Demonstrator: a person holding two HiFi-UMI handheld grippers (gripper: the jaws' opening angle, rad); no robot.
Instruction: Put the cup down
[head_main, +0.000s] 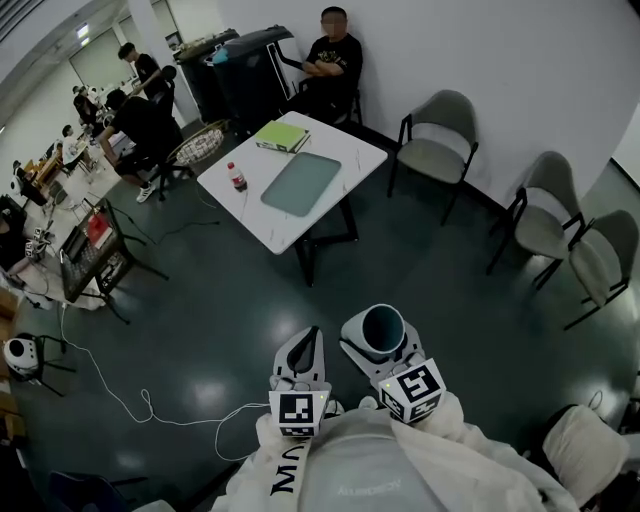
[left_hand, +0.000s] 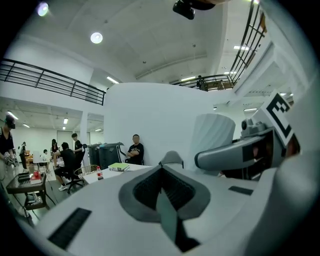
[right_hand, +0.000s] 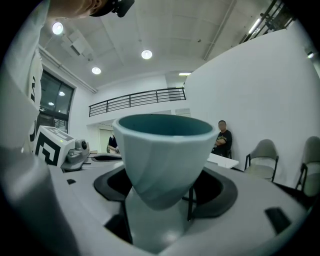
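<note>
— Right tongs (head_main: 380, 348)?
— Spread wide, gripping the pale faceted cup with teal inside (right_hand: 162, 160), upright, mouth up. Left tongs (left_hand: 165, 200) pressed together, empty, just beside.
— The white bench (head_main: 345, 145)?
— Well ahead, across the dark floor (head_main: 220, 320); the right tongs are the ones carrying.

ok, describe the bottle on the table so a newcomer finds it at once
Find the white table on the dark floor. At its left corner, beside the grey-green mat, stands the bottle. It is the only upright thing there, with a red cap and label; the mat and the green book lie flat.
</note>
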